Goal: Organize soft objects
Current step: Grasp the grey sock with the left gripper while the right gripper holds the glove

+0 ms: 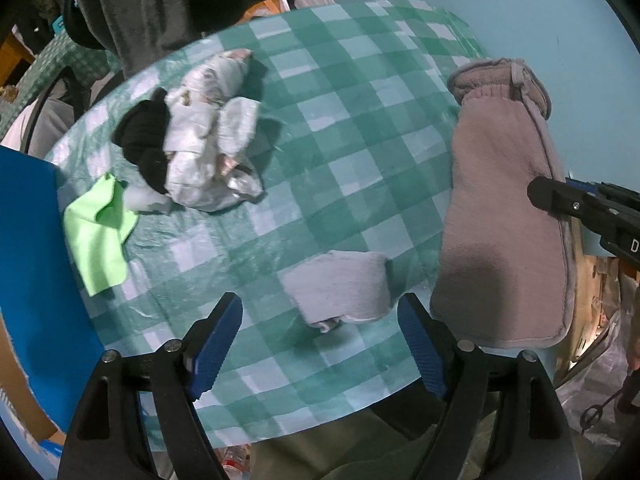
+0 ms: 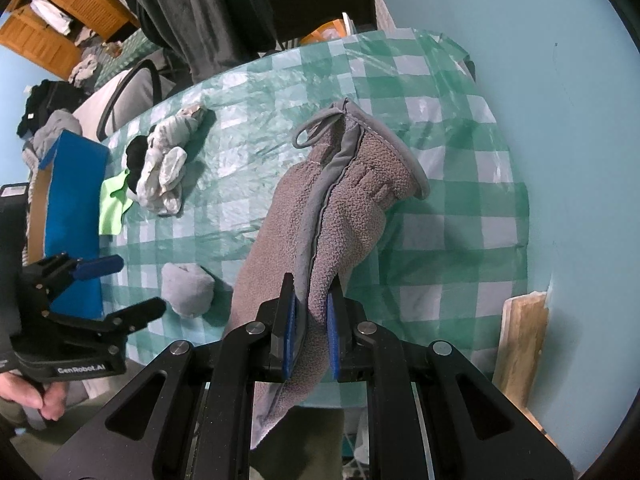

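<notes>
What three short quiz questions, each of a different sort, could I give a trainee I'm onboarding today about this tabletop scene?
1. True or false: the right tool is shut on the grey mitt.
2. Multiple choice: what lies nearest the open left tool? A) green cloth B) small grey bundle C) black fabric
3. Fill in: the table is covered by a green and white ______ cloth.

Key:
1. True; its pads pinch the mitt's fleece.
2. B; the small grey bundle lies just ahead of the left tool, while the green cloth and black fabric sit farther off in the pile.
3. Checked.
</notes>
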Motion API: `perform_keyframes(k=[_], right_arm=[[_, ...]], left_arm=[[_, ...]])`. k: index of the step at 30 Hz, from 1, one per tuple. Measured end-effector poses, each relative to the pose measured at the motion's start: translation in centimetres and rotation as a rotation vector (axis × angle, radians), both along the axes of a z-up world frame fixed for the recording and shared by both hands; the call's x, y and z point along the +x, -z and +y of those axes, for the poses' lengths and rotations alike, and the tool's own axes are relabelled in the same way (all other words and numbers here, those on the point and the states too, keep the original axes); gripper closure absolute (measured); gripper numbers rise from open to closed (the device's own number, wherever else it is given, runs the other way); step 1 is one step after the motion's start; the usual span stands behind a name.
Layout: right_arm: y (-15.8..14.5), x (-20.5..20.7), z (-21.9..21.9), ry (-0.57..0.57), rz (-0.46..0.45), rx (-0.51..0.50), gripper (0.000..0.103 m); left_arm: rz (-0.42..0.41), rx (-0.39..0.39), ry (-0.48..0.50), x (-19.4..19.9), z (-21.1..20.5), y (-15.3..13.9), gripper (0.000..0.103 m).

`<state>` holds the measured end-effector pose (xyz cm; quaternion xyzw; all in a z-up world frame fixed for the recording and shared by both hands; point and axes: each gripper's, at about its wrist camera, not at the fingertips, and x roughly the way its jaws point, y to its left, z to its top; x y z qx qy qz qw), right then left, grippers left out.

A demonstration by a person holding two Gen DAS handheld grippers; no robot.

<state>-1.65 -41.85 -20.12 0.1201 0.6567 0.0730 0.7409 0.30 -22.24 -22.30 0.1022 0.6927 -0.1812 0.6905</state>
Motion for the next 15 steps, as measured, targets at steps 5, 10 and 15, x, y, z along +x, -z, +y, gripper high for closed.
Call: perform_keyframes(k=[5,10,15], right_arm=[[0.5,-0.2,-0.5,-0.011,0.004,0.007,0.091],[1.1,-0.4,-0.9,-0.011,0.007,0.015,0.091],[1.6,-0.7,-0.9,-0.016,0.011,0.02,0.091]], left_arm=[[0.02,0.023,0.005,-0.2,-1.2,1.5,0.022],[0.03,0.045,0.001,-0.2,-1.8,3.0,0.022],[0.044,0.065,-0.03,0.2,-2.1,4.6,0.022]])
